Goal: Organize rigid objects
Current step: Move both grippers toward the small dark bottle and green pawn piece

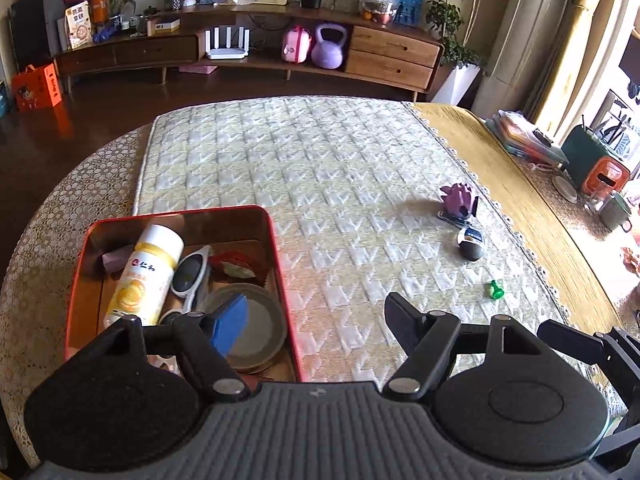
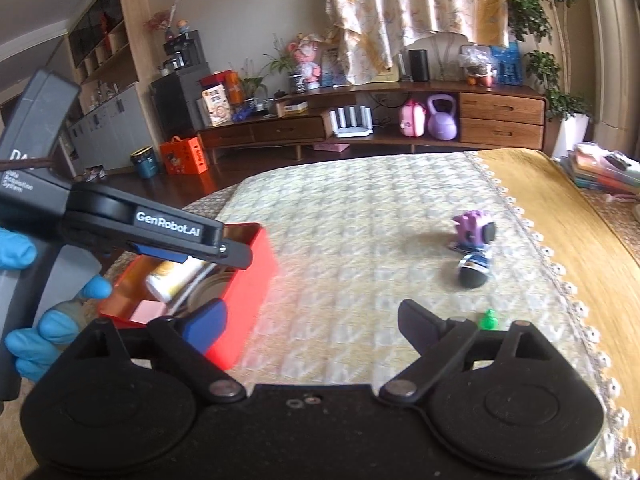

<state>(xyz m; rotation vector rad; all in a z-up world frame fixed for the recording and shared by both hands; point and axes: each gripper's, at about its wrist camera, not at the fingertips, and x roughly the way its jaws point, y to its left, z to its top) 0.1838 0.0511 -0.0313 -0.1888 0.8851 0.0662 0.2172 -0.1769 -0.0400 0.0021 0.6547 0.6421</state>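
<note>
Your left gripper (image 1: 316, 320) and right gripper (image 2: 316, 322) both gape empty above the quilted table, red tin (image 1: 276, 248) at their left, green toy (image 1: 496, 290) to the right.

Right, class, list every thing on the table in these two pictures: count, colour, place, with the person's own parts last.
tin: one, red, left on the mat
bottle: one, white and yellow, lying in the tin
sunglasses: one pair, white frame, in the tin
round lid: one, grey, in the tin
purple toy: one, right on the mat
dark toy: one, black and white, just before the purple toy
green piece: one, small, near the mat's right edge
left gripper: black, open, empty
right gripper: black, open, empty
gloved hand: blue, holding the left gripper
</note>
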